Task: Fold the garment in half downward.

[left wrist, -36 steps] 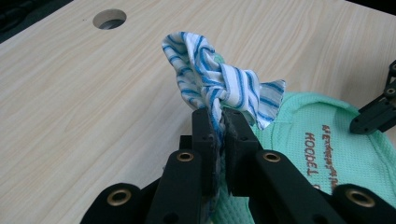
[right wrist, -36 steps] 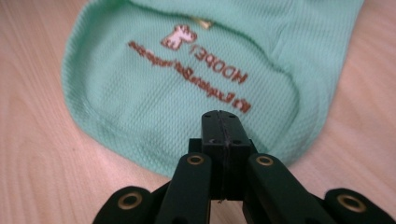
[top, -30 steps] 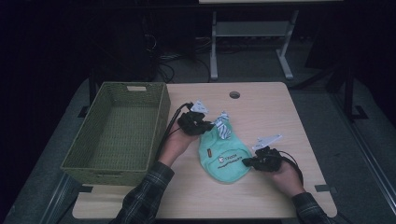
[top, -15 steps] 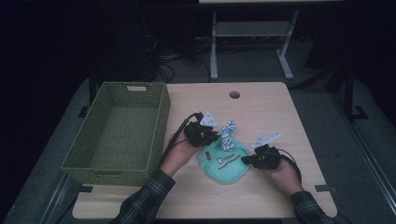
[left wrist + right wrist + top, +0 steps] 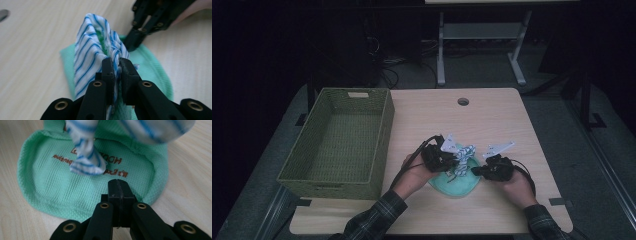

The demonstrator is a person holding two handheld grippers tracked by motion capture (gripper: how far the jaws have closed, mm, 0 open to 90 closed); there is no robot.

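Two grippers meet over the green cloth (image 5: pixel 455 181) near my front table edge (image 5: pixel 427 227). My left gripper (image 5: pixel 117 65) pinches the blue-striped white fabric (image 5: pixel 91 53), lifting it above the green piece. My right gripper (image 5: pixel 117 188) has its jaws pressed together over the green cloth's near rim; whether they catch cloth I cannot tell. The woven basket (image 5: pixel 337 177) stands to the left, with bare tabletop (image 5: pixel 492 112) beyond.

High view dim, dark surroundings; gripper views bright, nearest cloth blurred.
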